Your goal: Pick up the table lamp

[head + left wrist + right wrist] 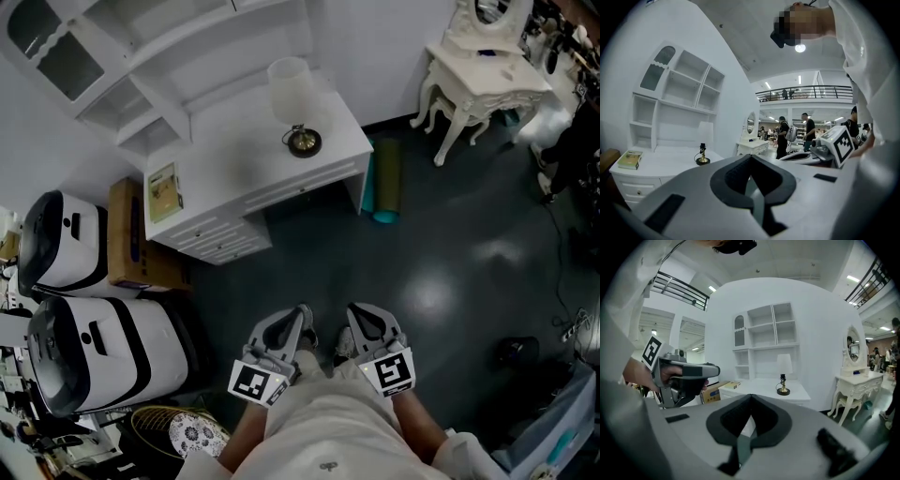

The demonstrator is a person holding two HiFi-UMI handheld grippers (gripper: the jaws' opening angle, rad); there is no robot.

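The table lamp [292, 103], with a white shade and a round brass base, stands on the right part of a white desk [234, 164] beside its shelf unit. Both grippers are held close to my body, far from the desk, over the dark floor. My left gripper [304, 312] and right gripper [353, 311] point toward the desk, jaws together and empty. In the left gripper view the lamp [704, 140] shows small beyond the shut left gripper [751, 157]. The right gripper view has the lamp [783, 376] ahead of the shut right gripper [751, 397].
A green book [165, 192] lies on the desk's left end. A cardboard box [127, 234] and white rounded cases [66, 244] stand left of the desk. A rolled teal mat [385, 183] leans at its right. A white dressing table [487, 75] stands far right. People stand in the background [783, 136].
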